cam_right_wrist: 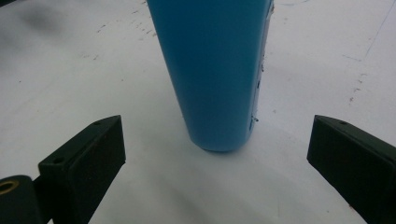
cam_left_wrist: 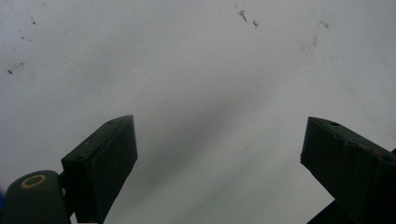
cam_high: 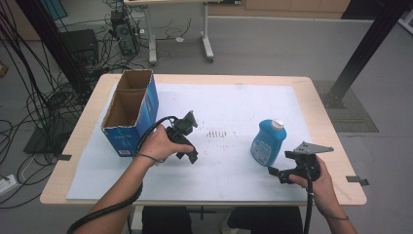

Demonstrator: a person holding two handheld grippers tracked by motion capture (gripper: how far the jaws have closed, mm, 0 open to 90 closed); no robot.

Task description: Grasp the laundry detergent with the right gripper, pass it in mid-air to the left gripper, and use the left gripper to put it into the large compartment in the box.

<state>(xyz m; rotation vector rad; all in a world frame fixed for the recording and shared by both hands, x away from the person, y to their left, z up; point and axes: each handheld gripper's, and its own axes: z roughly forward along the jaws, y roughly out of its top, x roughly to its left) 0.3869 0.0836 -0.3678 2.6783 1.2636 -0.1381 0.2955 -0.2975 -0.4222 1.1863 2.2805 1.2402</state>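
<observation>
A blue bottle (cam_high: 267, 143) with a white cap stands upright on the white sheet (cam_high: 234, 102), right of the middle. My right gripper (cam_high: 275, 173) sits just in front of it near the table's front right, held by a hand. Its jaws are open, and in the right gripper view the bottle (cam_right_wrist: 212, 70) stands a little beyond and between the tips of the right gripper (cam_right_wrist: 217, 154), untouched. My left gripper (cam_high: 193, 157) is held low over the sheet left of centre. In the left gripper view this gripper (cam_left_wrist: 219, 154) is open over bare sheet.
A blue cardboard box (cam_high: 130, 109) with two open-topped compartments stands at the sheet's left edge, close beside the left hand. Faint dark marks (cam_high: 216, 132) dot the sheet's middle. The wooden table (cam_high: 324, 131) borders the sheet; cables and table legs lie on the floor beyond.
</observation>
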